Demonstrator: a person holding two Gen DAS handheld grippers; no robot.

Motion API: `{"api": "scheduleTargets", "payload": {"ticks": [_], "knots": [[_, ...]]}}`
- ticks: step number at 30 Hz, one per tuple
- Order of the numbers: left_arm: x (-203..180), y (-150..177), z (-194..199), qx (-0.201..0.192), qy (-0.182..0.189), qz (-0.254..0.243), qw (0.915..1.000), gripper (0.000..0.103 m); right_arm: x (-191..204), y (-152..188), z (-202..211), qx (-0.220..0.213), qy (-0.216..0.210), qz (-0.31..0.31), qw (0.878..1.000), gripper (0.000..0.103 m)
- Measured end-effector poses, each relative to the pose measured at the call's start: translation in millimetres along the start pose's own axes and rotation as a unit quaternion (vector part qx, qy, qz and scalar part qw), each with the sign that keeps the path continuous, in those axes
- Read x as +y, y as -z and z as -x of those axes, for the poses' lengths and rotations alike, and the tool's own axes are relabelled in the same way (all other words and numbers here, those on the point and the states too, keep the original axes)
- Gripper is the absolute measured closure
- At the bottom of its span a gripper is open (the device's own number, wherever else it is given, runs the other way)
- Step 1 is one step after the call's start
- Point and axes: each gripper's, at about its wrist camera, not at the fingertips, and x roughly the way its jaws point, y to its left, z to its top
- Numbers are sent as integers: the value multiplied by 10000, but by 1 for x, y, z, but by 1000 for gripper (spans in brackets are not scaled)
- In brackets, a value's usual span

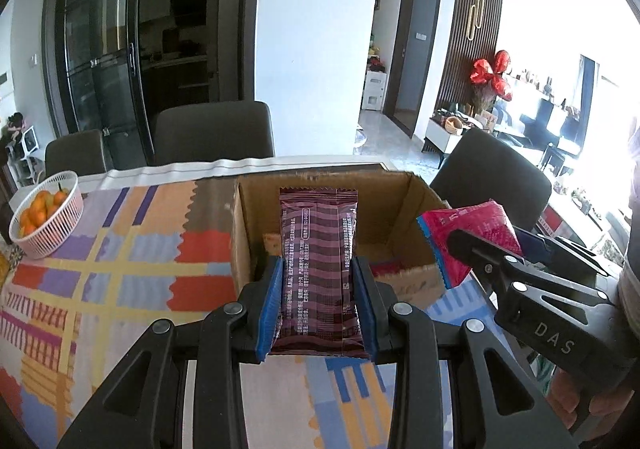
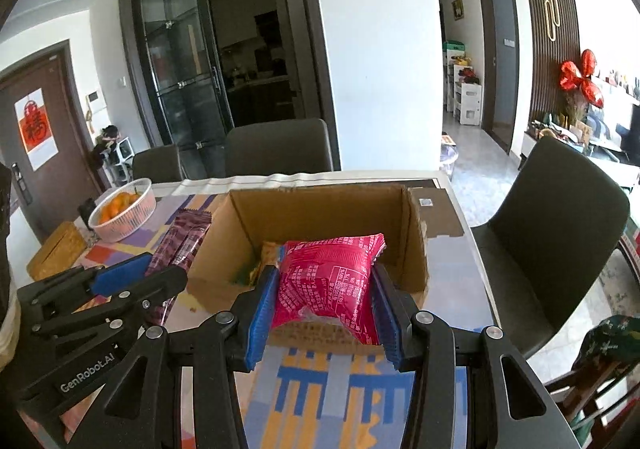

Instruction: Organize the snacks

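A long dark maroon foil snack bar point(image 1: 318, 269) is clamped between the blue ribbed fingers of the left gripper point(image 1: 318, 289), held above the front of the open brown cardboard box point(image 1: 248, 233). A puffy pink plastic snack packet point(image 2: 332, 281) is squeezed by the right gripper point(image 2: 324, 313) over the same box. Only in the right wrist view are yellow-green packets point(image 2: 264, 261) seen inside the box. A white ribbed basket of oranges point(image 1: 48, 221) is seen on the chequered cloth of the worktop point(image 1: 132, 265).
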Motion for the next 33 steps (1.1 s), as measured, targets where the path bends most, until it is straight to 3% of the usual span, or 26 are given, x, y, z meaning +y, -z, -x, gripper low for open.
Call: {"api": "scheduleTargets", "payload": {"ticks": [13, 16, 18, 21, 27, 33], "knots": [[4, -39, -44, 276, -74, -177, 9994, 68, -7, -36, -39, 357, 194, 300, 9987, 56], [5, -42, -53, 347, -139, -167, 9992, 61, -10, -39, -49, 481, 218, 289, 9982, 55], [7, -41, -54, 335, -201, -140, 9991, 58, -12, -39, -53, 504, 428, 290, 9974, 40], [13, -36, -51, 295, -318, -93, 9990, 49, -18, -40, -54, 471, 681, 246, 9963, 38], [6, -20, -31, 8, -663, -289, 9974, 43, -20, -29, -40, 388, 803, 235, 9957, 29], [5, -7, -1, -173, -665, -210, 9974, 35, -16, -13, -10, 152, 861, 195, 9960, 22]]}}
